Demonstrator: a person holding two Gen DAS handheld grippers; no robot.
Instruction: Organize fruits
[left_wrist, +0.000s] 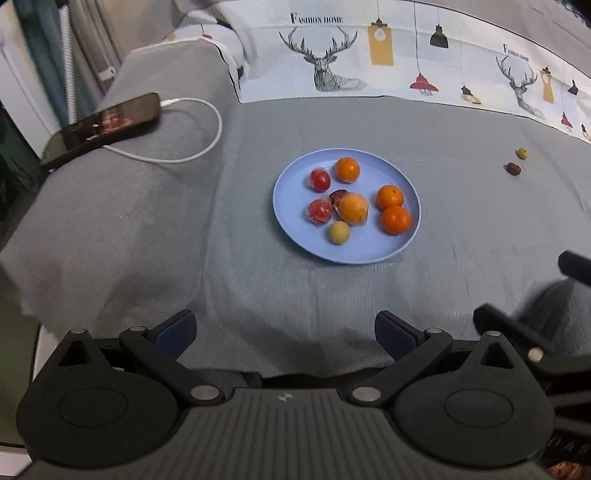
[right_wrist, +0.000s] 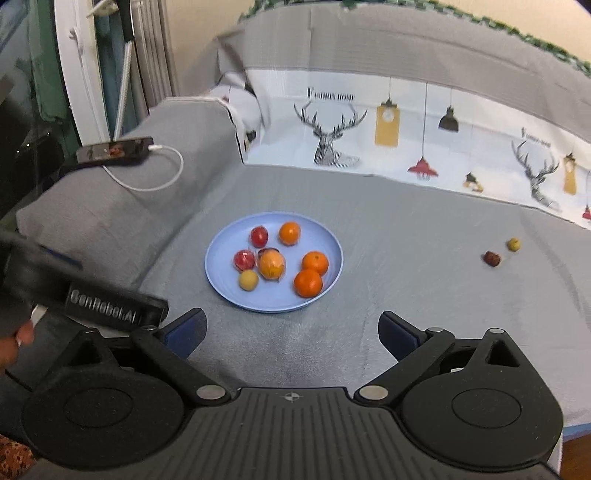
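Left wrist view: left gripper (left_wrist: 284, 332) gapes wide, empty, short of the plate (left_wrist: 295, 243) of fruit mid-cloth. Right wrist view: right gripper (right_wrist: 291, 334) spread wide, holding nothing; a date (right_wrist: 492, 259) and olive (right_wrist: 513, 244) lie apart toward the cloth's right edge.

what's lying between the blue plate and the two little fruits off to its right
Only bare grey cover lies between the blue plate and the stray red fruit and green fruit; both wrist views show it.

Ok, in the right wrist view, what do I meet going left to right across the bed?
Phone → white charging cable → blue plate of fruit → dark red fruit → small yellow-green fruit.
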